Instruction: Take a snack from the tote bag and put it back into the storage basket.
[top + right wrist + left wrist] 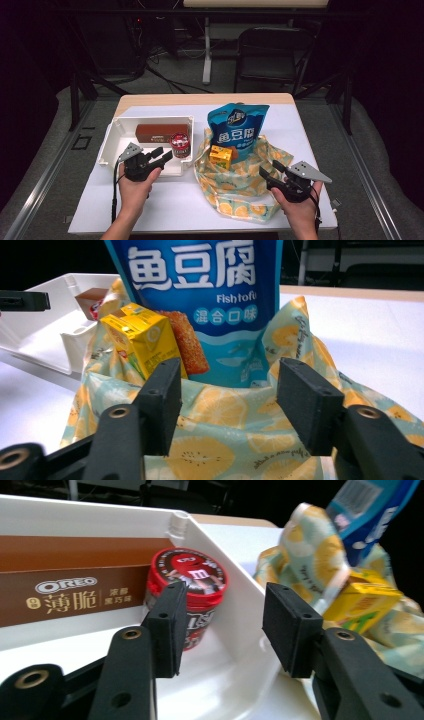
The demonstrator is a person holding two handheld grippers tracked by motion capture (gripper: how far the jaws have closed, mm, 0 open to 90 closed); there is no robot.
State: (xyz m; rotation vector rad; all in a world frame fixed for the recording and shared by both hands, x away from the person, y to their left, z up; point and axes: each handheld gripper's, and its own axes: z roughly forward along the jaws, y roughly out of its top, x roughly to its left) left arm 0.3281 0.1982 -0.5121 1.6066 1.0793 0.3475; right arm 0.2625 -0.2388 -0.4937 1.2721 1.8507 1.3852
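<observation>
White-topped table [165, 200] with a wooden far edge; dark room behind, black chair [272, 52], grey floor. White bin [112, 137] on the table's left holds a brown Oreo box [161, 132] and a red M&M's tub [180, 145] standing upright by its right wall. Lemon-print cloth bag [240, 185] just right of the bin holds a blue fish tofu pouch [239, 129] and a yellow juice carton [220, 156]. Left gripper [162, 156] over the bin, jaws parted, empty, the tub just beyond. Right gripper [270, 172] at the bag's near edge, jaws apart, gripping nothing
</observation>
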